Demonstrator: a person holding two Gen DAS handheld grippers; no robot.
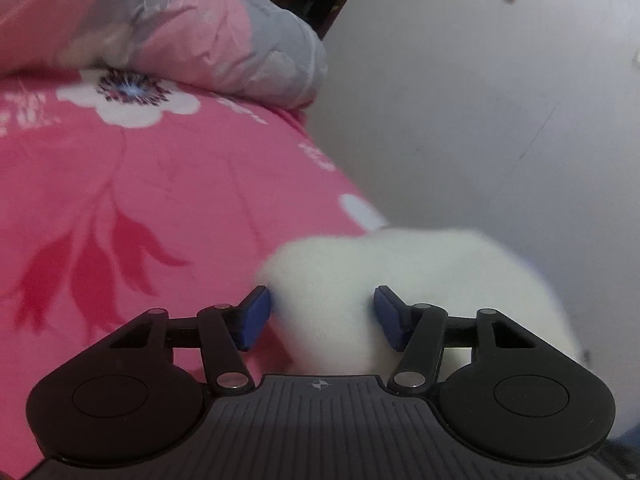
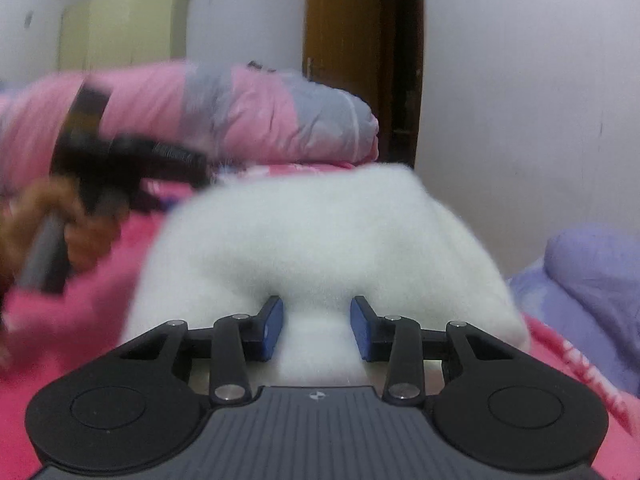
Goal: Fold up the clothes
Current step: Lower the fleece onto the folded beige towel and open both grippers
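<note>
A white fluffy garment lies bunched on a pink floral bed sheet, close to the bed's right edge. In the left wrist view my left gripper has a fold of it filling the gap between its blue pads, which press on both sides. In the right wrist view the same white garment rises in a mound, and my right gripper pinches a narrow fold of it. At the left of that view a person's hand, blurred, holds the handle of the left tool.
A folded pink and grey quilt lies along the far side of the bed. A white wall runs close by on the right, with a brown door behind. A purple pillow lies at the right.
</note>
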